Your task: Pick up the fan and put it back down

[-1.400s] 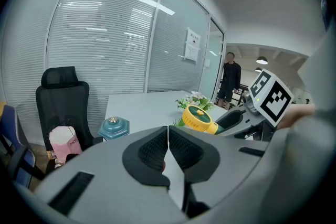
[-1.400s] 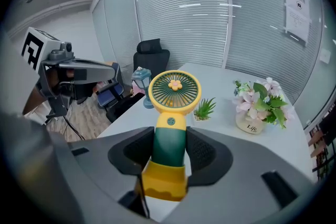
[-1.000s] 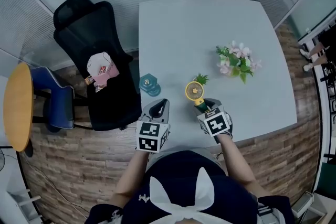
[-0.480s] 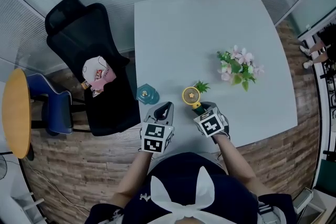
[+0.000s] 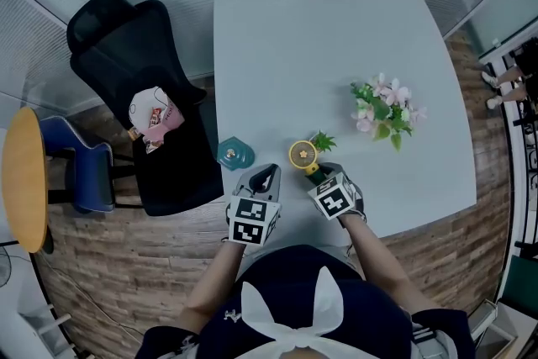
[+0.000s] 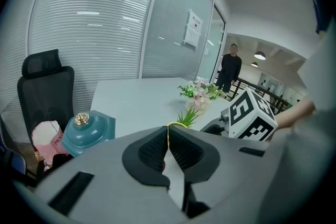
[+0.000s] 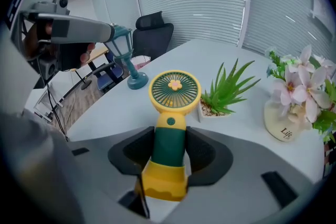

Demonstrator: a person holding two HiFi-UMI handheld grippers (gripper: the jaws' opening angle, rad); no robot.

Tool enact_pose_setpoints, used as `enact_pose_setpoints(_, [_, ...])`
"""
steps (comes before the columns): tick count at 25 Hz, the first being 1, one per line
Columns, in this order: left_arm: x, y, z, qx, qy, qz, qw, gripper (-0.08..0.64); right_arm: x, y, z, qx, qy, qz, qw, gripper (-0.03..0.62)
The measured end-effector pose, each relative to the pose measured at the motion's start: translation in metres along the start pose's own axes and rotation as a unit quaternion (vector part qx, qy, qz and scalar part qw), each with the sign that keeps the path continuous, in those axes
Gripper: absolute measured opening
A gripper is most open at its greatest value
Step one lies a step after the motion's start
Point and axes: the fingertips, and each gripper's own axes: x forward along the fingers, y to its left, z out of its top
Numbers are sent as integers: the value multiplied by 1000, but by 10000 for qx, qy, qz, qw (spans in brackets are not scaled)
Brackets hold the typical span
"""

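Observation:
The fan (image 7: pixel 175 89) has a round yellow head with a flower in the middle, a green handle and a yellow base. My right gripper (image 7: pixel 169 140) is shut on the green handle, holding the fan upright. From the head view the fan (image 5: pixel 303 154) is over the table's (image 5: pixel 336 38) near edge, just ahead of the right gripper (image 5: pixel 317 172). Whether its base touches the table is hidden. My left gripper (image 5: pixel 266 176) hovers left of the fan, pads pressed together on nothing (image 6: pixel 168 144).
A teal lantern ornament (image 5: pixel 234 153) stands left of the fan, a small potted green plant (image 5: pixel 323 140) just behind it, and a vase of pink flowers (image 5: pixel 385 109) further right. A black office chair (image 5: pixel 143 97) holding a pink bag stands left of the table. A person (image 6: pixel 230 68) stands far off.
My right gripper has sunk towards the table with the fan still in it. The left gripper has dropped a little too, still shut.

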Motion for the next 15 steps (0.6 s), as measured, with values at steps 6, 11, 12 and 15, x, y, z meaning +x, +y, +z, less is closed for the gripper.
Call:
enact_pose_setpoints(6, [1, 1, -1, -17, 22, 6, 10000, 25, -2, 1, 2, -257, -67, -124, 9996, 192])
enact_pose_setpoints(11, [1, 0, -1, -25, 24, -2, 10000, 25, -3, 5, 3, -353, -84, -84, 9993, 192])
enact_pose_setpoints(12, [2, 0, -2, -22, 29, 0, 10000, 25, -2, 6, 2, -355, -65, -74, 9993, 192])
enact_pose_setpoints(15, [2, 0, -4, 1, 43, 19, 10000, 25, 3, 6, -3, -326, 2, -55, 9995, 192])
